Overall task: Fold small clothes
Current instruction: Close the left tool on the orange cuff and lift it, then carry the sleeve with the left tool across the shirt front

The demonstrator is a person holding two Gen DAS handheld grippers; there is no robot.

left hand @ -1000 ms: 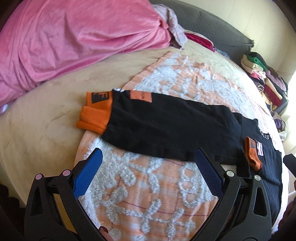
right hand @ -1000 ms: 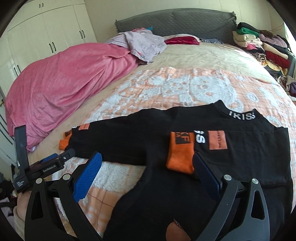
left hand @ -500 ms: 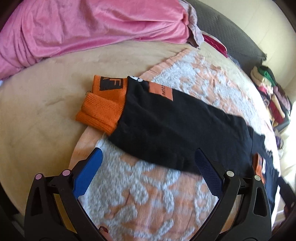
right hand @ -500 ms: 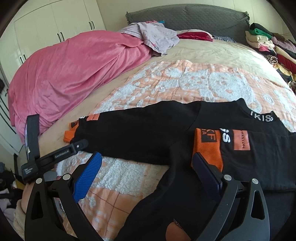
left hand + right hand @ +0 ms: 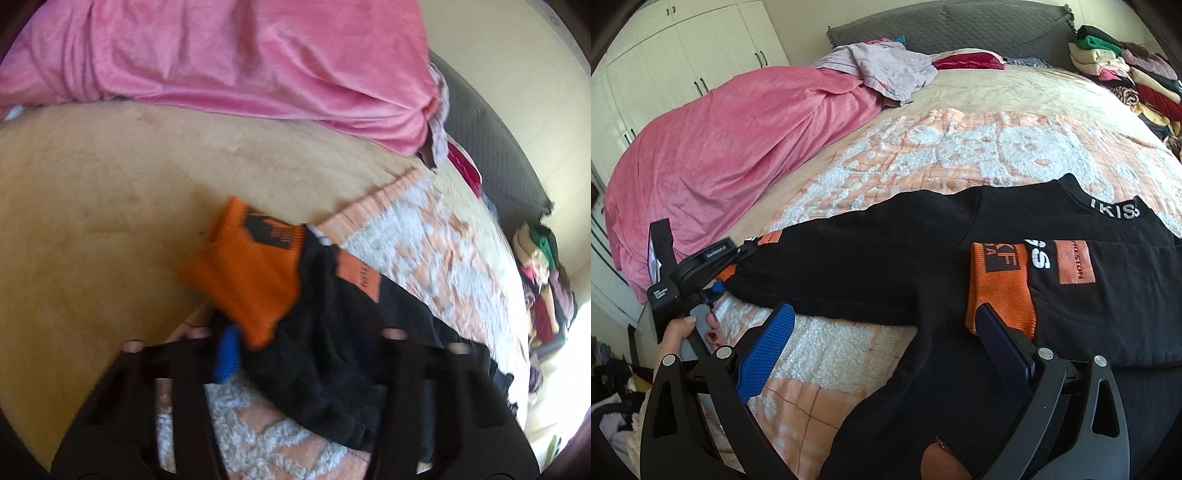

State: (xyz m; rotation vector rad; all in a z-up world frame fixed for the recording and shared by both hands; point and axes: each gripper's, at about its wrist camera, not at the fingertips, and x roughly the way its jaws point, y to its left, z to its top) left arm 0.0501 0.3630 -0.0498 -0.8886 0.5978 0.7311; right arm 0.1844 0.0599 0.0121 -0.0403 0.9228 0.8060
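A small black sweater (image 5: 886, 258) with orange cuffs lies on an orange and white blanket (image 5: 960, 147). Its one sleeve is folded over the chest, orange cuff (image 5: 999, 291) down. The other sleeve stretches left. My left gripper (image 5: 295, 354) is at that sleeve's end, its fingers around the black cloth just below the orange cuff (image 5: 251, 280); the view is blurred. It also shows in the right wrist view (image 5: 720, 280) at the sleeve end. My right gripper (image 5: 882, 347) is open above the sweater's body, touching nothing.
A pink duvet (image 5: 720, 147) is heaped along the bed's left side. A lilac garment (image 5: 886, 70) and a red one (image 5: 964, 59) lie by the grey headboard (image 5: 942, 26). A stack of folded clothes (image 5: 1126, 74) stands at the far right.
My left gripper has moved forward onto the sleeve end and its fingers have come in around the cloth, lifting the orange cuff. My right gripper has stayed open over the sweater.
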